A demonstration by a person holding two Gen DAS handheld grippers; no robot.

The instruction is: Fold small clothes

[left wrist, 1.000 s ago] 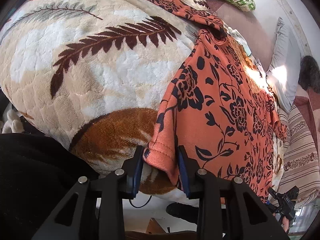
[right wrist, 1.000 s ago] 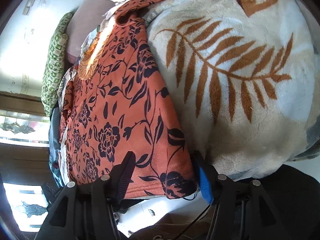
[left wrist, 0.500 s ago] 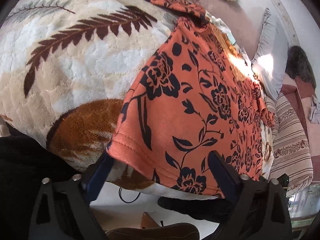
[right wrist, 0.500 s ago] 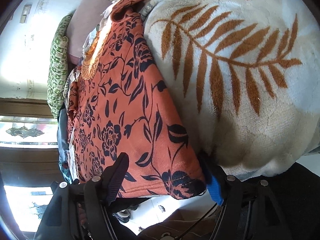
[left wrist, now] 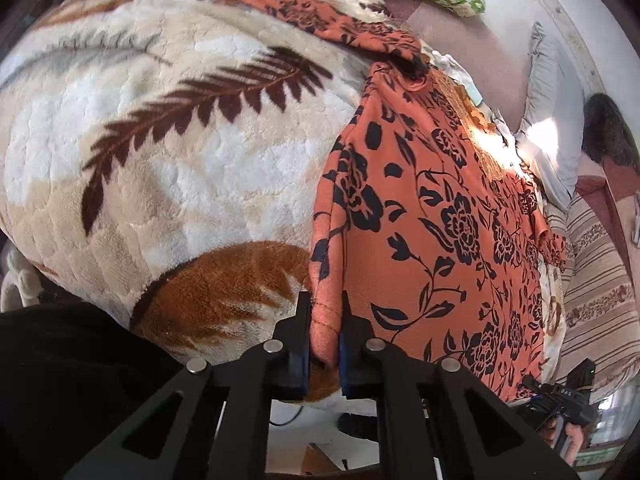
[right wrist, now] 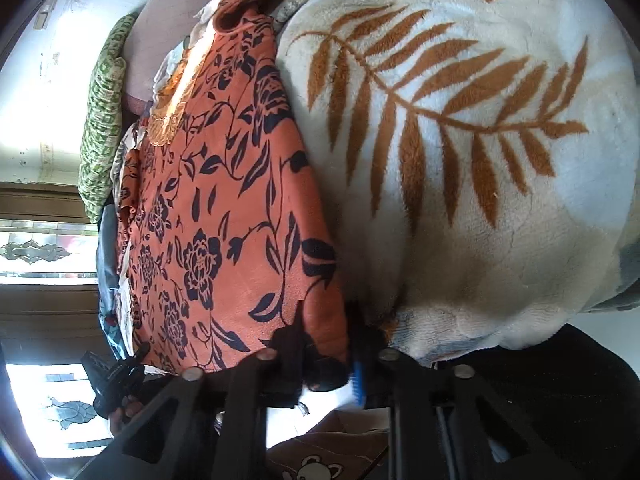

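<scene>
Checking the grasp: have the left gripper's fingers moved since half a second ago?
Yes. The left gripper has closed from wide open onto the orange garment hem, against the leaf-print blanket.

1. L gripper (left wrist: 324, 344): jaws pinched tight on hem corner of the orange floral garment (left wrist: 432, 216).
2. R gripper (right wrist: 326, 354): jaws clamped on the garment's opposite hem corner.

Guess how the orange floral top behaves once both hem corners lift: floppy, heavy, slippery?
Probably floppy: the orange floral top bunches between the left gripper fingers. Likely light, a thin layer over the fleece blanket. It may drag, since plush pile looks grippy. The right gripper pinches the other corner.
</scene>
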